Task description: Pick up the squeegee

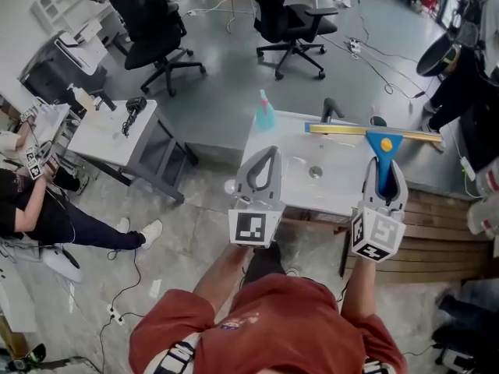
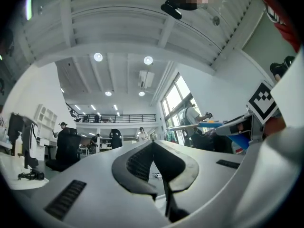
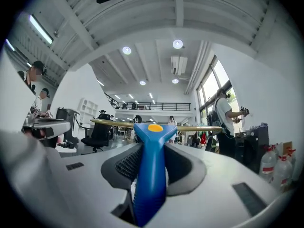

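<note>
The squeegee (image 1: pixel 382 140) has a blue handle with an orange spot and a long gold blade bar across its top. My right gripper (image 1: pixel 384 164) is shut on the blue handle (image 3: pixel 151 170), and the bar (image 3: pixel 194 127) lies level beyond the jaws. Raised beside it, my left gripper (image 1: pixel 265 154) has its fingertips together and nothing between them (image 2: pixel 153 146). Both grippers hang above the white sink counter (image 1: pixel 343 189). In the left gripper view the squeegee (image 2: pixel 209 125) shows at the right.
A blue spray bottle (image 1: pixel 265 112) and a dark tap (image 1: pixel 331 109) stand at the counter's far edge. Two black office chairs (image 1: pixel 154 29) (image 1: pixel 290 18) are behind. A grey desk (image 1: pixel 117 135) and a seated person (image 1: pixel 35 209) are left, wooden boards (image 1: pixel 440 236) right.
</note>
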Demonstrator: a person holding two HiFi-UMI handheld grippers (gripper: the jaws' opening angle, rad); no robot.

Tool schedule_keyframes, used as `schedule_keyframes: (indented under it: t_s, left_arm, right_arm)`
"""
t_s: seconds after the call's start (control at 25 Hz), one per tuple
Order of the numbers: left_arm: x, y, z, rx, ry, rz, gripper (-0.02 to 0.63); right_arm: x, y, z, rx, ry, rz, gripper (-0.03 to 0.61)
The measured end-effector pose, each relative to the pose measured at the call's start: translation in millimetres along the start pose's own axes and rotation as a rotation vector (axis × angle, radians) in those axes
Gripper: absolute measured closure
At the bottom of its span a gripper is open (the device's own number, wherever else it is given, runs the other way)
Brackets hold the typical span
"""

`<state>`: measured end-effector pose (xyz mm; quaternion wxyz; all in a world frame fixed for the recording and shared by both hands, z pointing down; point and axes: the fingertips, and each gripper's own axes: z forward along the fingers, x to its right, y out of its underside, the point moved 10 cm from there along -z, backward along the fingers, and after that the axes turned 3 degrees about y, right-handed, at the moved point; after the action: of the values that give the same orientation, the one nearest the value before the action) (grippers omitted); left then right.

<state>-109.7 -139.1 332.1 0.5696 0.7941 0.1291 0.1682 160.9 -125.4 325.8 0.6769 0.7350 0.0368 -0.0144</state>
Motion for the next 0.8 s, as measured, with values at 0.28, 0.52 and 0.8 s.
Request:
schedule_keyframes:
  t_s: [0.28,0.52,0.8]
  left_arm:
    - [-11,-21,-16,0.053,-0.054,0.021,0.595]
    - [-6,-21,-27,0.099,-0.039,0.020,0.595]
    - [-8,-11,-22,0.073,-0.046,0.012,0.596]
  right_arm:
    - [-1,-19,-16,0.115,0.024,-0.001,0.436]
    - [-1,-10,-20,0.185,-0.009,-0.003,0.436]
    - [-1,-5,-19,0.201,-0.025,-0.017,0.436]
